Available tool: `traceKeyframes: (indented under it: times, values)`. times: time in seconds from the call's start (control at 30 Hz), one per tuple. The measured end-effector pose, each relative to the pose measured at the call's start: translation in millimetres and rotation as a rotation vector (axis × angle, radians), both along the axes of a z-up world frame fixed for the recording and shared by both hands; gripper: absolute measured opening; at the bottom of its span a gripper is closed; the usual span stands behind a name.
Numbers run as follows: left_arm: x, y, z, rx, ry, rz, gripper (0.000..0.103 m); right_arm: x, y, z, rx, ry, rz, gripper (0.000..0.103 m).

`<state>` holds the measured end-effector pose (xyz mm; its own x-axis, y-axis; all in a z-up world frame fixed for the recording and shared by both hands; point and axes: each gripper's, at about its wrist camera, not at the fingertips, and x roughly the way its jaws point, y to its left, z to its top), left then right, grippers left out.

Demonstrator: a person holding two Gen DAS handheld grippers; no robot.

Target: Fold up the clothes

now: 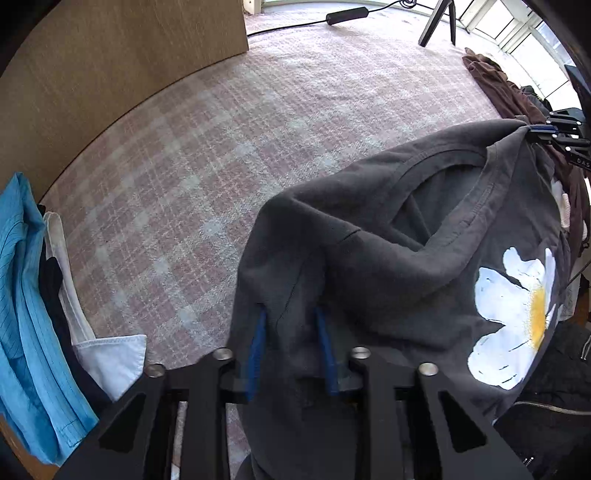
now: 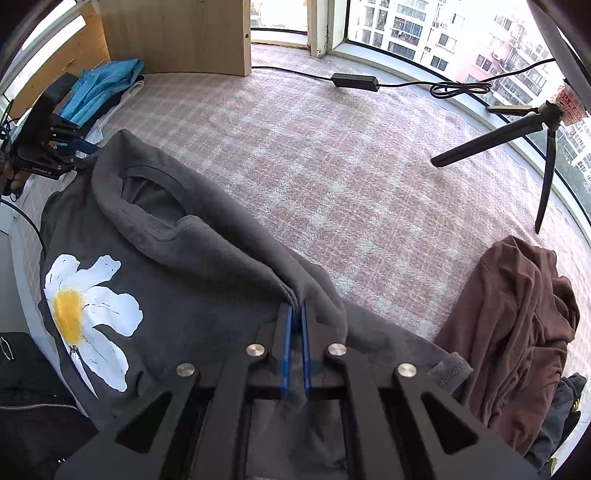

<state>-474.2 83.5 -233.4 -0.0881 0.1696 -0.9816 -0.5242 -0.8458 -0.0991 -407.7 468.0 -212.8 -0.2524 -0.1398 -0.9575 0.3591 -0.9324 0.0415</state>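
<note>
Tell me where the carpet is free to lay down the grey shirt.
The pink checked carpet is bare between the wooden panel, black power adapter and tripod. Crowded: the brown garment heap on the right, blue folded clothes on the left.

The surface (image 2: 332, 177) wears a pink and white checked cloth. A brown heap of clothes (image 2: 517, 332) lies on it near the right. A pile of blue clothes (image 2: 99, 88) sits far to the left by a wooden board (image 2: 177, 37). A black power box (image 2: 354, 82) with its cord and a small black tripod (image 2: 517, 147) rest at the far edge.
</note>
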Motion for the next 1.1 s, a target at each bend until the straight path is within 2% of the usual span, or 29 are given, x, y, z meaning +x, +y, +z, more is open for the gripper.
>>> traceKeyframes:
  times: [0.1,0.2,0.27,0.4,0.5,0.57,0.6,0.63,0.7,0.77,0.8,0.9,1.1]
  values:
    - [-3.9,2.4,-5.4,-0.022,-0.002,0.004,0.002,5.0,4.8,11.2,-0.002,0.04,-0.036,0.005]
    - [10.7,-14.9,38.3,0.027,0.079,0.074,0.002,12.2,12.5,29.2,-0.016,0.092,-0.083,0.005]
    - [23.5,-26.8,77.9,0.067,0.147,0.107,0.002,25.0,18.4,55.9,-0.032,0.15,-0.125,0.005]
    - [53.2,-41.0,169.6,0.104,0.333,0.138,0.002,55.1,21.3,130.4,-0.075,0.309,-0.174,0.005]
    - [70.0,-51.3,243.5,0.133,0.477,0.16,0.002,82.8,16.8,205.1,-0.062,0.506,-0.198,0.002]
    - [79.1,-50.3,283.3,0.163,0.536,0.137,0.002,96.2,18.4,258.6,-0.116,0.612,-0.222,0.002]
    - [84.0,-46.0,295.8,0.155,0.564,0.118,0.002,99.8,19.5,279.3,-0.165,0.611,-0.211,0.002]
    - [88.9,-41.5,307.3,0.148,0.589,0.101,0.002,100.2,15.1,278.5,-0.155,0.591,-0.196,0.002]
    - [98.5,-30.2,309.7,0.118,0.588,0.081,0.002,101.2,6.2,276.9,-0.136,0.551,-0.166,0.002]
    - [116.5,-25.3,295.8,0.111,0.563,0.058,0.002,102.2,-2.7,275.3,-0.116,0.511,-0.136,0.004]
    - [127.0,-25.6,284.3,0.101,0.54,0.056,0.002,102.3,-8.3,271.1,-0.105,0.488,-0.117,0.008]
    - [154.6,-34.1,246.1,0.075,0.457,0.075,0.002,95.6,-42.6,202.2,-0.052,0.384,0.01,0.035]
    - [175.2,-90.1,157.4,0.023,0.261,0.277,0.002,82.3,-111.2,64.3,0.055,0.171,0.262,0.035]
